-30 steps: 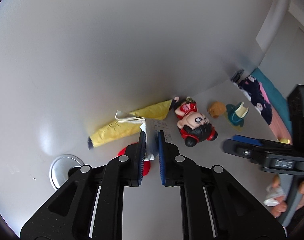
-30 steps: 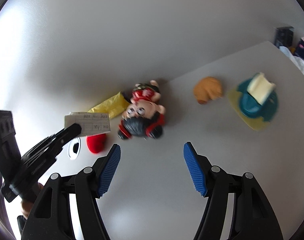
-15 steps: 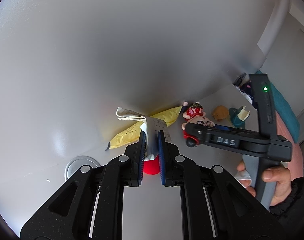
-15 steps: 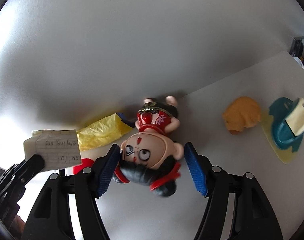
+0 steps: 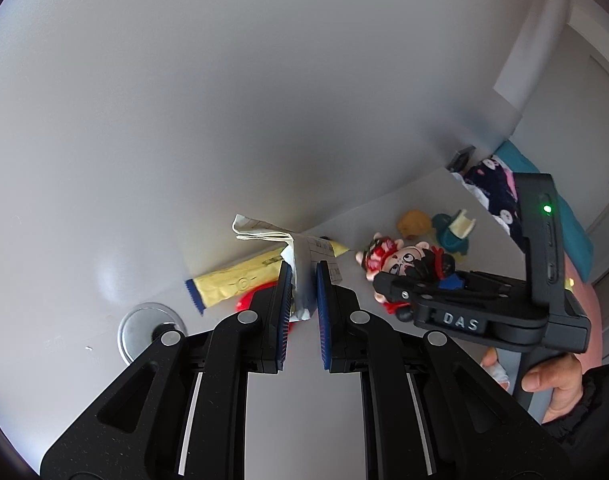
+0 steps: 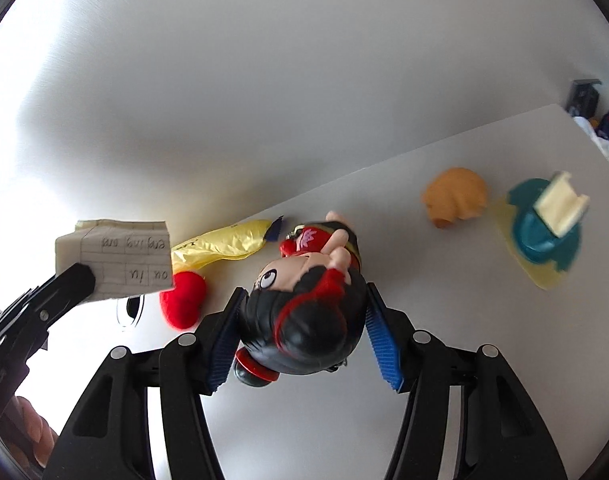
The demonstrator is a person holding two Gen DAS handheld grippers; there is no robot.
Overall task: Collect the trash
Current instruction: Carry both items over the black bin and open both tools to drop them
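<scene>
Left gripper (image 5: 304, 280) is clamped on folded paper (image 5: 304, 264), held above the table (image 6: 424, 400). Right gripper (image 6: 304, 332) jaws are closing around the doll (image 6: 304, 312). A yellow wrapper (image 6: 220, 242) lies at the table's far edge by the wall.

Between the blue pads (image 6: 378, 344) sits a doll (image 6: 304, 312) with black-and-red hair; left of them, a yellow wrapper (image 6: 220, 242), red ball (image 6: 184, 300), and lined cream paper (image 6: 116, 256).

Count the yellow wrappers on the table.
1: the yellow wrapper lies by the wall, beside the red object and the doll. Others may be hidden.
</scene>
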